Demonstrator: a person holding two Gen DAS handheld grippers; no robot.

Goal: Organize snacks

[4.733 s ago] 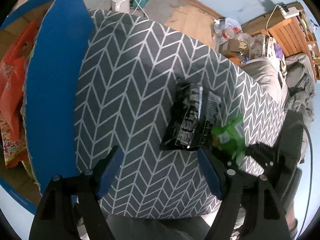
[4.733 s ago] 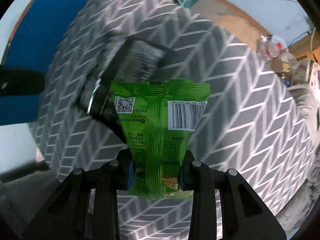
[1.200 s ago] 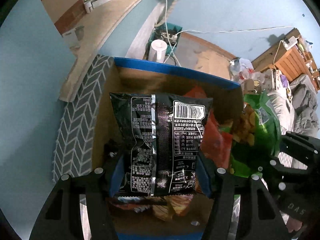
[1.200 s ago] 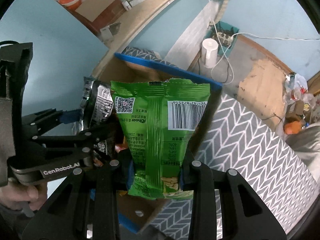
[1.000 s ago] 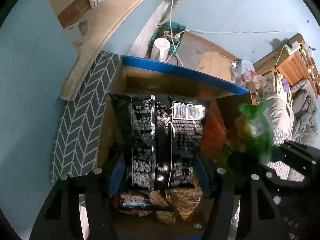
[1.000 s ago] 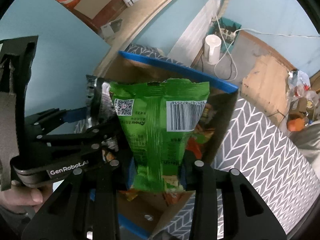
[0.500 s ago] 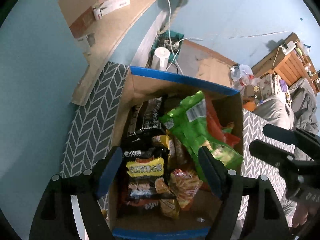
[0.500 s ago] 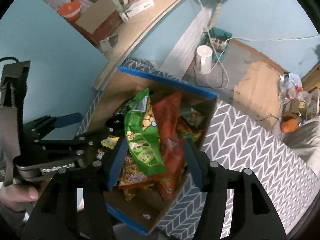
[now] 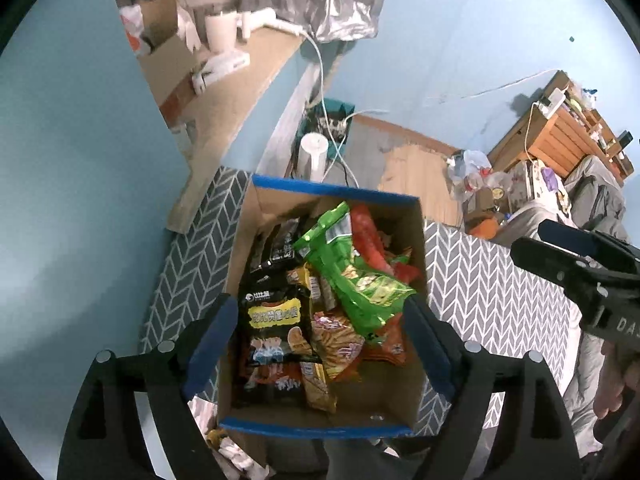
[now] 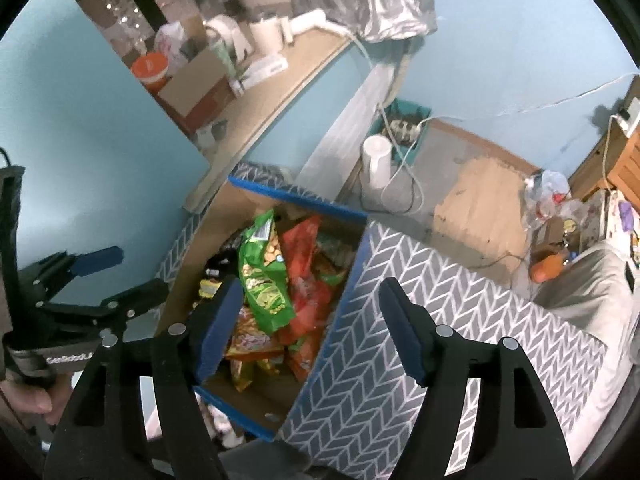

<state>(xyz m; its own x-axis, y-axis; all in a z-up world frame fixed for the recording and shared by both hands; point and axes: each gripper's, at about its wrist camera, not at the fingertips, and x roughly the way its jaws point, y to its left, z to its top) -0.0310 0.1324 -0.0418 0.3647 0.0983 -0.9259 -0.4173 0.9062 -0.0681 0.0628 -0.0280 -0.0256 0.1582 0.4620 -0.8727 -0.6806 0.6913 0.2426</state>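
A cardboard box with a blue rim holds several snack bags. The green bag lies on top of the pile, beside a red bag. The black bag rests at the box's left side. My left gripper hangs above the box, its jaws opening with nothing held between them. My right gripper hovers over the box's right edge, jaws also opening and empty. Each gripper shows in the other's view, at the right edge and the left edge.
The box stands against a grey chevron-patterned surface. A blue wall and a wooden shelf with clutter lie behind. A white cylinder with cables stands on the floor. A person's hand holds the left gripper.
Both grippers opened and let go of their bags: the black and the green bag dropped into the box. Both grippers then rose away from the box.
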